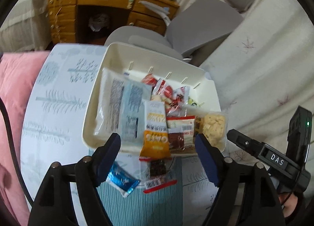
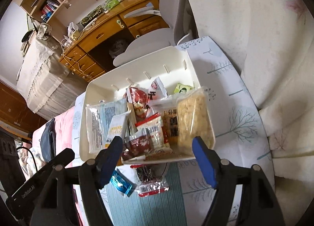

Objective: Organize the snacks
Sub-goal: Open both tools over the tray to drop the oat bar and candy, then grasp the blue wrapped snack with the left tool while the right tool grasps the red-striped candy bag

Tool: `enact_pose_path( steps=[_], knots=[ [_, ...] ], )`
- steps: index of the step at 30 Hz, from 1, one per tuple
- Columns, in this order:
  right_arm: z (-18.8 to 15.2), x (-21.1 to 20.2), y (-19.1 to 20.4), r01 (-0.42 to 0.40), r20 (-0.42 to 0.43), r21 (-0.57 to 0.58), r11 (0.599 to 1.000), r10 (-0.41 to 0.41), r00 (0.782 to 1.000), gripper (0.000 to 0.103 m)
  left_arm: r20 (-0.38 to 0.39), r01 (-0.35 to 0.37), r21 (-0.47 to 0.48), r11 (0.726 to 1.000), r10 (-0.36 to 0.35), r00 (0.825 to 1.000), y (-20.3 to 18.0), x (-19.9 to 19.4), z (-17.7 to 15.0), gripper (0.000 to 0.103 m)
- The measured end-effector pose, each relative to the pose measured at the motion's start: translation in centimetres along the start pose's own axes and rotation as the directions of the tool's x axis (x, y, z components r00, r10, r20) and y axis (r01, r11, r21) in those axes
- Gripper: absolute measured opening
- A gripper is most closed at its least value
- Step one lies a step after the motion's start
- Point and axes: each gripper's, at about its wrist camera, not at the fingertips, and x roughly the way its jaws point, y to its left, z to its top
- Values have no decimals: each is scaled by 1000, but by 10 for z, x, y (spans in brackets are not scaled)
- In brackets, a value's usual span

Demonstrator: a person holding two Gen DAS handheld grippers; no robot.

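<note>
tree-print tablecloth [image 2: 231, 80], wooden desk [image 1: 109, 0], grey chair [image 1: 204, 24]

I see the bin [image 2: 137, 73] standing on the cloth-covered table [image 2: 235, 108], packed with snack packets. Inside, flat packets [image 2: 98, 120] lie along its left wall and a cracker pack [image 2: 194, 116] along its right wall. Before its near rim, two packets [image 2: 121, 183] [image 2: 150, 180] lie side by side on the table. A desk [image 2: 102, 35] stands beyond the table's far edge.
</note>
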Motion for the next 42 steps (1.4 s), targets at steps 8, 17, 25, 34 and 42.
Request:
enact_pose_path(
  steps=[8,17,25,34,42],
  knots=[
    [-27,9,0,-21,-51,-2,1000,20,998,75,-125,-36,-160,986,16,992,36,12,-33,77],
    [-62,29,1,-14,-143,-36,999,9,990,78,-303,-182,-263,947,98,948,66,35,-78,77],
    [-92,57,8,-11,-228,-134,991,-20,973,78,-412,-303,-320,898,156,898,82,57,-98,78],
    [-117,86,21,-16,-197,-348,937,-56,979,78,-439,-397,-431,810,197,877,100,74,-111,80],
    [-133,105,38,-14,-91,-559,829,-44,995,78,-401,-381,-461,802,195,895,103,87,-104,80]
  ],
)
